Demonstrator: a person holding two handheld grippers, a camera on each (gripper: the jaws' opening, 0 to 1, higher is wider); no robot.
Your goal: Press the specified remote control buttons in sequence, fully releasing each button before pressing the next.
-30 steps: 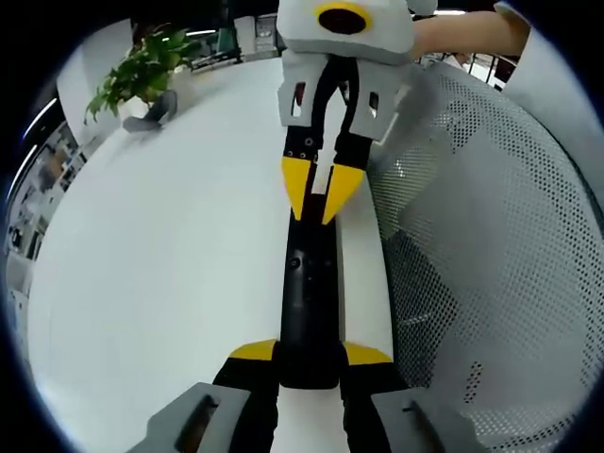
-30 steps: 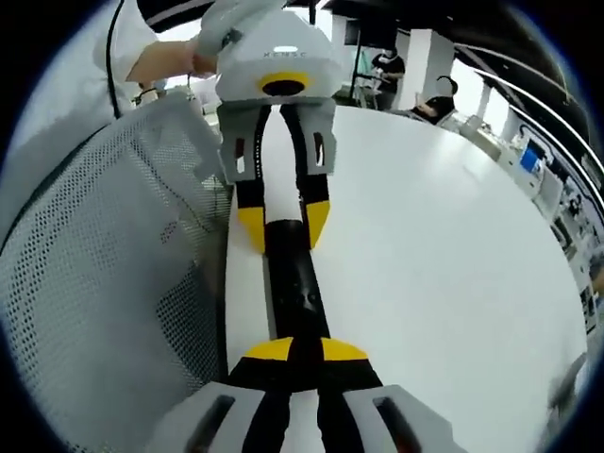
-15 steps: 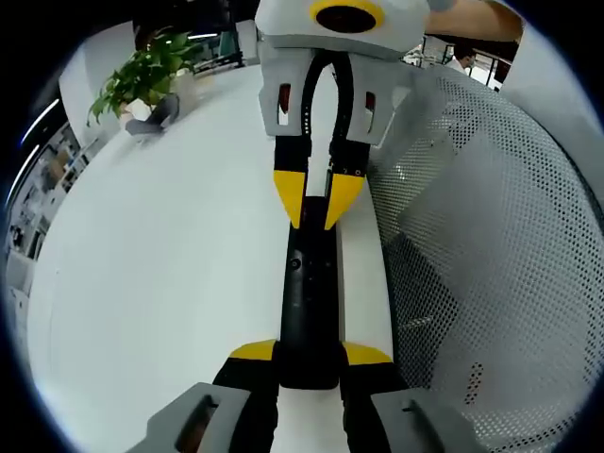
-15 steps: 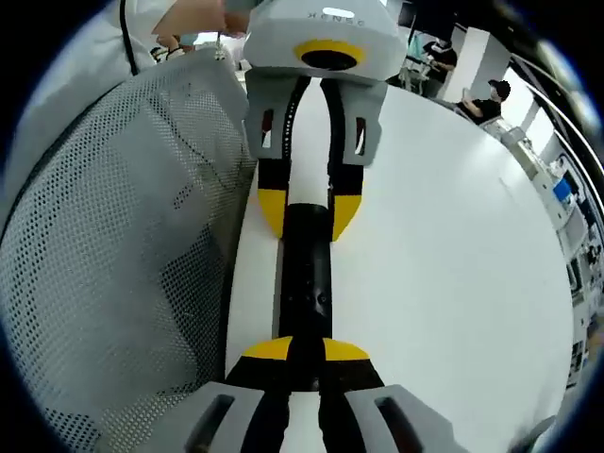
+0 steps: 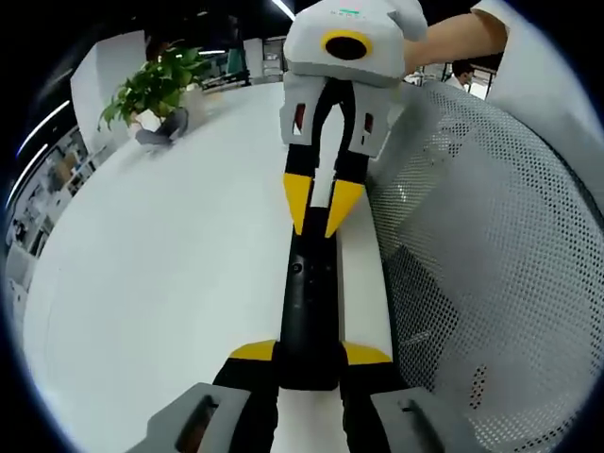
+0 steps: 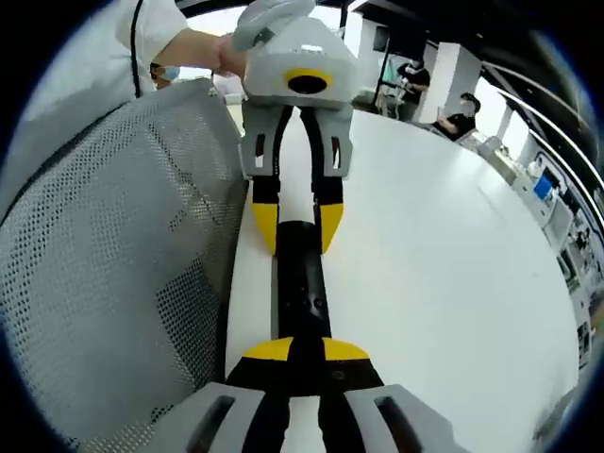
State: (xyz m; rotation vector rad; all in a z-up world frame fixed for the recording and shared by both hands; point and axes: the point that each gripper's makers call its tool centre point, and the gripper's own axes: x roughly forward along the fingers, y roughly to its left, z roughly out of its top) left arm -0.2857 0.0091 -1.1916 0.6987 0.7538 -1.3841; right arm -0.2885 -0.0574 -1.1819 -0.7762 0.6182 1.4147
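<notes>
Clamped on opposite ends of a black remote control (image 5: pixel 309 311), my two grippers face each other over the white tabletop (image 5: pixel 160 274). Beside it, along the tabletop's near edge, sits a grey mesh chair back (image 5: pixel 491 264). My left gripper (image 5: pixel 310 357) grips one end of the remote control, my right gripper (image 6: pixel 303 351) the other. A potted plant (image 5: pixel 156 90) stands at the far edge.

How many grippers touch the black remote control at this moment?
2. The left gripper clamps one end of the remote control. The right gripper has its closed yellow tips at the opposite end, seemingly pressing on top.
</notes>
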